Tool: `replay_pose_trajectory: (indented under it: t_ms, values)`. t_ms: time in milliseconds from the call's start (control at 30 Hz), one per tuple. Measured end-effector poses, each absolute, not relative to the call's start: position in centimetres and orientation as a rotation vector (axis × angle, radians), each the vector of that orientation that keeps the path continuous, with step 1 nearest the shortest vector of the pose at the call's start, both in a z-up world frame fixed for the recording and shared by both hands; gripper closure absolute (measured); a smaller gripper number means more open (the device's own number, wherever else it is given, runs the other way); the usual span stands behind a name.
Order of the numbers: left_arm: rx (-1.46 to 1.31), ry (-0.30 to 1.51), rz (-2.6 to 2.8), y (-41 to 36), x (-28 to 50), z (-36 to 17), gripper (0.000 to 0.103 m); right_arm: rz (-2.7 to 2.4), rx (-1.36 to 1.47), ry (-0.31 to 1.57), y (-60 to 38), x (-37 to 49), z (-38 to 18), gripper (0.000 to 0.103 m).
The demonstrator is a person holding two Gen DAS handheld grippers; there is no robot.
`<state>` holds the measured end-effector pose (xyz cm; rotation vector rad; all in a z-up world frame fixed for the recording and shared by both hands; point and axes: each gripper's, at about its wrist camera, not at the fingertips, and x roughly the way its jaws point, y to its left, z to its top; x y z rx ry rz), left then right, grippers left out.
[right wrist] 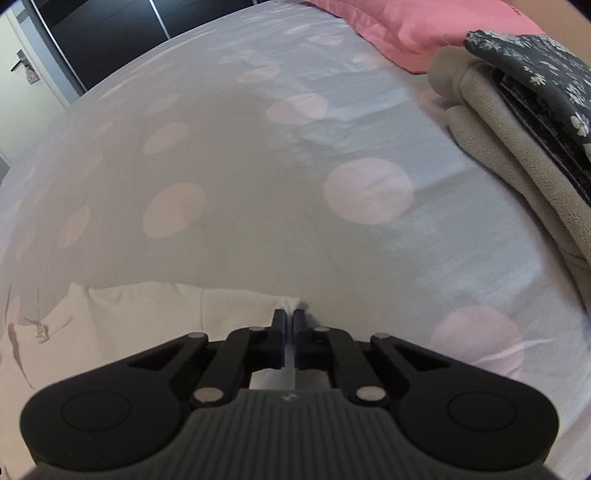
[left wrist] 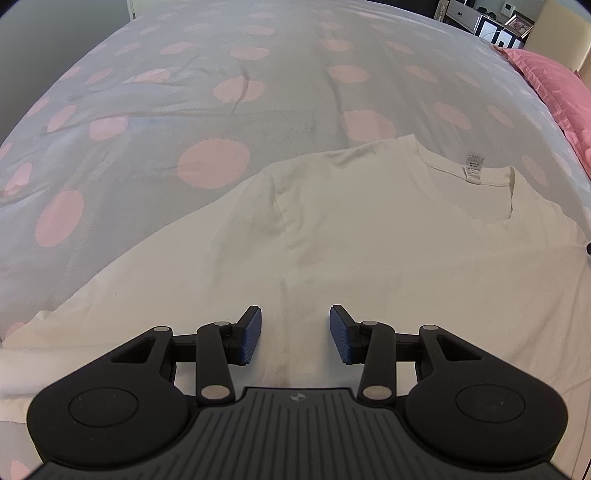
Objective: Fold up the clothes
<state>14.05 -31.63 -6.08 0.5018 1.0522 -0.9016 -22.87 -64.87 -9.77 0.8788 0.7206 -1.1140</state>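
The left gripper [left wrist: 295, 334] hovers over a white T-shirt [left wrist: 369, 236], its blue-padded fingers [left wrist: 252, 334] spread apart with bare cloth showing between them; a seam runs up the shirt from just ahead of the gap. Beyond the fingertips the shirt spreads flat on the bed [left wrist: 221, 92], its neckline and label [left wrist: 474, 166] ahead and to the right, one sleeve trailing off to the left. The right gripper [right wrist: 289, 319] has its fingers [right wrist: 277, 332] pressed together on a small tuck of the shirt's edge [right wrist: 291, 304], the rest of the shirt lying to their left. Farther off to the right sits a stack of folded clothes [right wrist: 517, 140], with a pink pillow [right wrist: 406, 26] behind
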Motion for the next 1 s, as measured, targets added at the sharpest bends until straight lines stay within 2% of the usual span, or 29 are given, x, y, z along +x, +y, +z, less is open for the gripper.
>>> replay_pose_trajectory:
  t_ms: [133,200,233,267,567,633,667,733,900,1000]
  values:
    - [0.501,1.049,-0.907,-31.6,14.1,-6.0,0.064,-1.096,0.841,0.753,-64.6,-22.5,-9.7,0.096]
    - [0.499,1.047,-0.907,-31.6,14.0,-5.9,0.064,-1.089,0.847,0.753,-64.5,-22.7,-9.3,0.085]
    - [0.497,1.047,-0.908,-31.6,14.0,-5.9,0.064,-1.08,0.872,0.743,-64.4,-23.1,-9.1,0.07]
    - [0.495,1.046,-0.91,-31.6,14.0,-5.8,0.064,-1.065,0.898,0.736,-64.4,-23.5,-8.9,0.068]
    - [0.471,1.037,-0.93,-31.7,13.6,-5.0,0.064,-0.861,1.071,0.798,-59.7,-26.5,-9.2,0.067]
    - [0.475,1.034,-0.932,-31.7,13.4,-4.9,0.064,-0.847,1.045,0.822,-58.7,-26.1,-9.4,0.07]
    - [0.477,1.032,-0.933,-31.7,13.2,-4.8,0.064,-0.844,1.023,0.837,-58.2,-25.9,-9.5,0.098]
    - [0.48,1.029,-0.935,-31.6,13.0,-4.7,0.064,-0.863,0.995,0.852,-57.8,-25.9,-9.7,0.101]
    - [0.478,1.007,-0.938,-30.8,12.8,-3.6,0.064,-0.915,0.939,0.885,-57.5,-25.7,-9.9,0.101]
    - [0.466,1.001,-0.928,-30.0,13.1,-2.7,0.064,-0.925,0.919,0.901,-57.3,-25.5,-9.4,0.096]
